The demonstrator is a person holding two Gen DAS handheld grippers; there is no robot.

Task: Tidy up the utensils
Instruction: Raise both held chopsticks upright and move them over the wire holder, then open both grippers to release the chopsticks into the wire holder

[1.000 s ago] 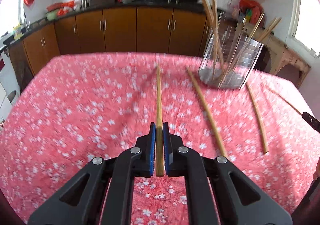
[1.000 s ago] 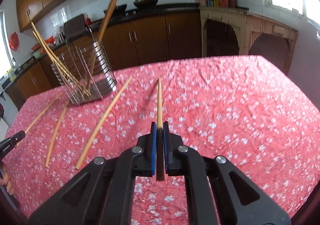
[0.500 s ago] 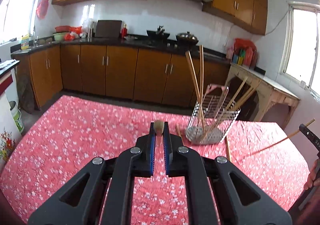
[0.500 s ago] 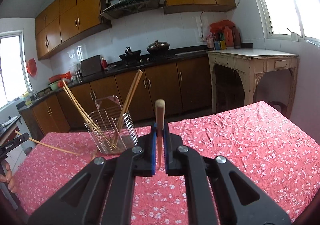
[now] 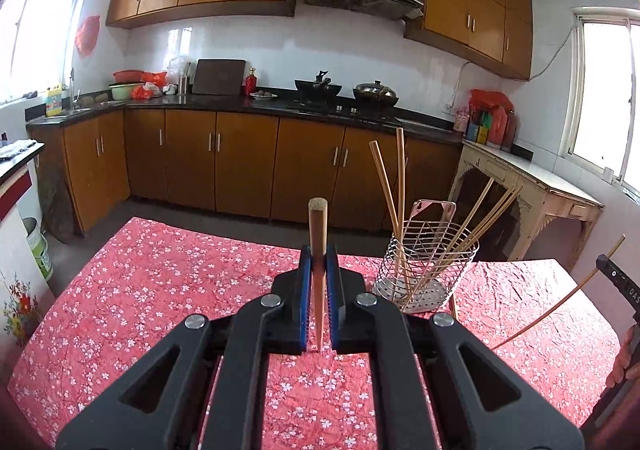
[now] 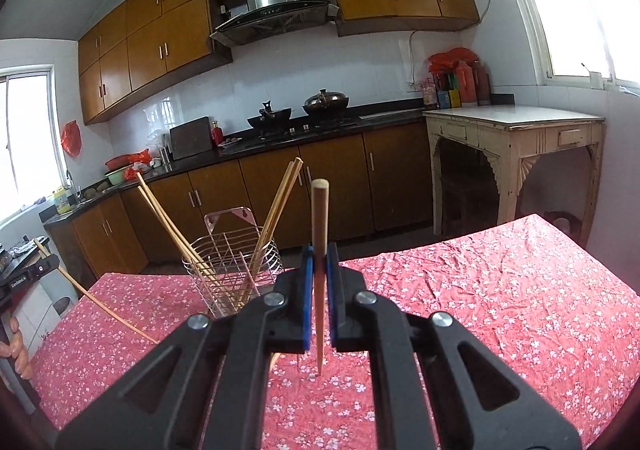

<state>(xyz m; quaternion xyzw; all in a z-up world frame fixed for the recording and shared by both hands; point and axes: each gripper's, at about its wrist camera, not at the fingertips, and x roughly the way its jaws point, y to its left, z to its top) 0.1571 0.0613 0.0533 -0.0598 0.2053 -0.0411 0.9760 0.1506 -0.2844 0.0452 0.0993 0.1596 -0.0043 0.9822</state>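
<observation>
Several chopsticks already stand in the wire holder (image 5: 426, 268) on the tabletop (image 5: 160, 290). The left gripper (image 5: 318, 270) has its fingers clamped on one chopstick (image 5: 318, 234), and the right gripper (image 6: 319, 274) likewise pinches another chopstick (image 6: 319, 226), both raised above the cloth. Both apparently still have to go into the holder.

Each view looks forward along its own tool's two black arms, raised over a table with a red flowered cloth (image 5: 160, 290) and aimed slightly down toward the brown kitchen cabinets (image 5: 240, 166). The left view sits to the left of the wire holder (image 5: 424, 266), which shows right of centre; the right view sees that holder (image 6: 232, 270) left of centre. Both share the holder, stove counter and pale side table (image 6: 516, 134). Fisheye bending probably distorts the edges.
</observation>
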